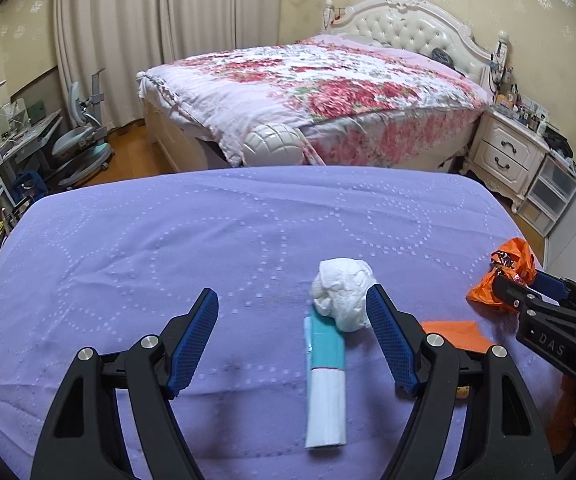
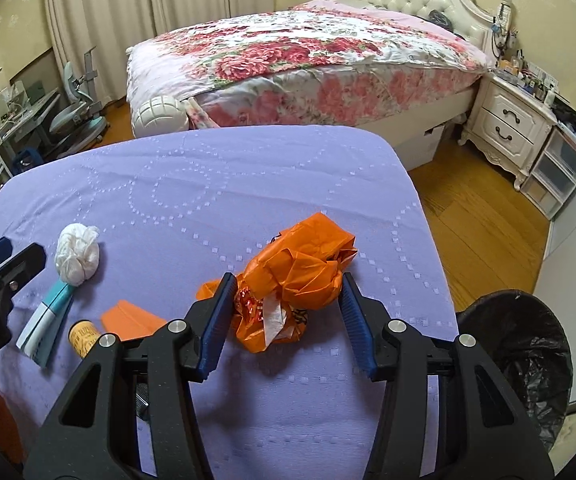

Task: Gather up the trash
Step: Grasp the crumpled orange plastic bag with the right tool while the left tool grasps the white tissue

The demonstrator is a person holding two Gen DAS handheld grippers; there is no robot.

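Note:
On the purple cloth-covered table (image 1: pixel 168 232) lie a crumpled white tissue ball (image 1: pixel 342 294) and a teal-and-white tube (image 1: pixel 326 376). My left gripper (image 1: pixel 292 292) is open low over them. The tube lies between its fingers and the tissue rests against the right finger. My right gripper (image 2: pixel 287 276) is shut on a crumpled orange wrapper bundle (image 2: pixel 300 272), with both pads against its sides. From the left wrist view, the right gripper (image 1: pixel 508 292) holds the bundle (image 1: pixel 516 256) near the table's right edge.
A flat orange scrap (image 2: pixel 132 320) and a small yellow cylinder (image 2: pixel 84 334) lie on the cloth between the grippers. A bin with a black liner (image 2: pixel 524 360) stands on the floor to the right of the table. A bed (image 1: pixel 288 80) and a nightstand (image 1: pixel 504 152) lie beyond.

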